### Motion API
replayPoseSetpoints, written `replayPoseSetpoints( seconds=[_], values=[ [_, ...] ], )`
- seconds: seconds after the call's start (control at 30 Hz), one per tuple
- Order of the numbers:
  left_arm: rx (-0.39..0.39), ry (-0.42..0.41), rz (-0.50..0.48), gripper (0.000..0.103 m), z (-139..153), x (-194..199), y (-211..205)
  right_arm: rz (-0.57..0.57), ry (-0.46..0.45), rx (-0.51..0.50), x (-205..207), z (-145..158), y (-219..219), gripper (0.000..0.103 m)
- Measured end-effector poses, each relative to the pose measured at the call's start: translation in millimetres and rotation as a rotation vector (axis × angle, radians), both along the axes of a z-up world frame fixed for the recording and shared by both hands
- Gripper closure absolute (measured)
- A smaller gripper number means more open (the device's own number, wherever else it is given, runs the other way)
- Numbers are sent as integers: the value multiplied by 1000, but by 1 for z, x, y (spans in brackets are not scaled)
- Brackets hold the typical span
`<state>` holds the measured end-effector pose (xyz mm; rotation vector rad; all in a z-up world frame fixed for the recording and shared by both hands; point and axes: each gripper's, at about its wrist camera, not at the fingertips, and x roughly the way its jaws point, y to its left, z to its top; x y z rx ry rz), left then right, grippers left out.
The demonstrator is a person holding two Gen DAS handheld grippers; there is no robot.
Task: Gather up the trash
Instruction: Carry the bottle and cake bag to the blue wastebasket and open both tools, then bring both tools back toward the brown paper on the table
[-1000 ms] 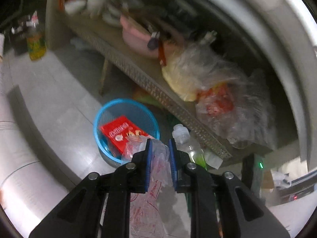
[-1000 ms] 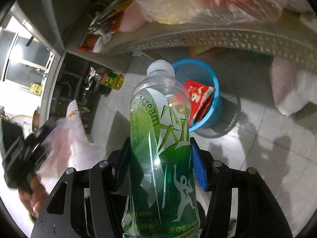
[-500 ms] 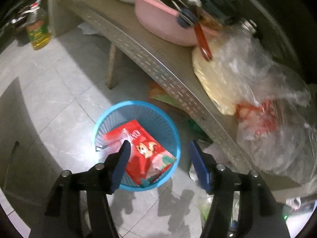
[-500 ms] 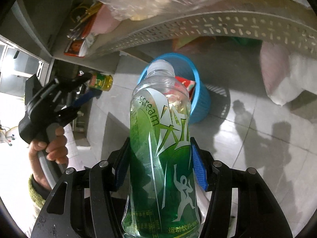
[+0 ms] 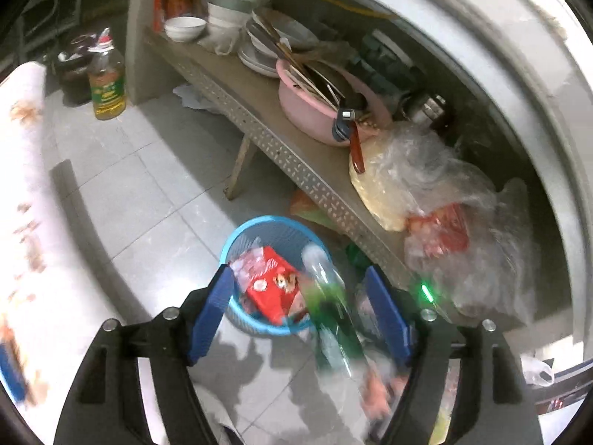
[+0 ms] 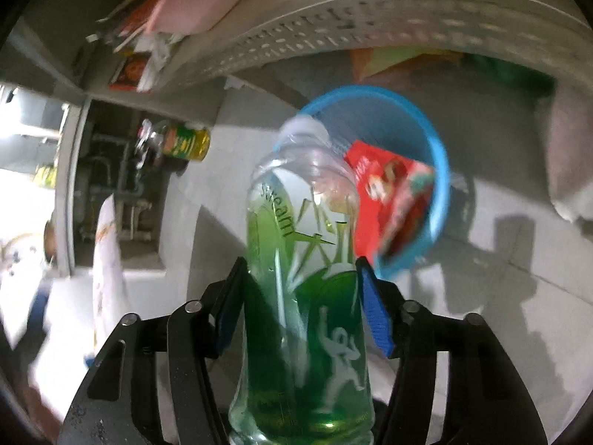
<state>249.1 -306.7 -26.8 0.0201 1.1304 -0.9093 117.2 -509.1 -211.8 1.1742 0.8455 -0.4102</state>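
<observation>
A blue mesh basket (image 5: 237,237) stands on the tiled floor by a low shelf. A red snack packet (image 5: 270,293) and a clear plastic wrapper (image 5: 246,263) lie in it. My left gripper (image 5: 298,309) hovers above the basket, its jaws opening with nothing between them. In the right wrist view a green drink bottle (image 6: 307,259) stands between the jaws of my right gripper (image 6: 301,289). Those jaws are opening, and the blurred bottle leans toward the basket (image 6: 437,155) and the packet (image 6: 393,200). The same bottle (image 5: 330,311) shows blurred over the basket's right rim.
A perforated low shelf (image 5: 296,163) runs behind the basket, carrying a pink basin (image 5: 315,111), bowls and stuffed plastic bags (image 5: 444,222). An oil bottle (image 5: 107,89) stands on the floor at far left. A white sack (image 5: 22,222) fills the left edge.
The left gripper opened wide and let go of the clear wrapper, which now lies in the basket. The right gripper came down toward the basket; its jaws widened and the bottle tipped forward.
</observation>
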Motion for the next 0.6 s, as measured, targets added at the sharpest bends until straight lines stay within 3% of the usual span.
replayPoseSetpoints(
  seconds=[0.1, 0.23, 0.33, 0.6],
  values=[
    [-8, 1, 22, 30, 4, -14, 40, 5, -2, 14, 19, -6, 8, 32],
    [-12, -15, 46, 30, 8, -30, 89, 126, -31, -14, 18, -1, 44, 32],
    [-21, -20, 59, 30, 8, -39, 118, 175, -14, -18, -1, -3, 60, 32],
    [-64, -48, 98, 30, 19, -56, 165, 165, 25, -1, -58, 8, 83, 32]
  ],
)
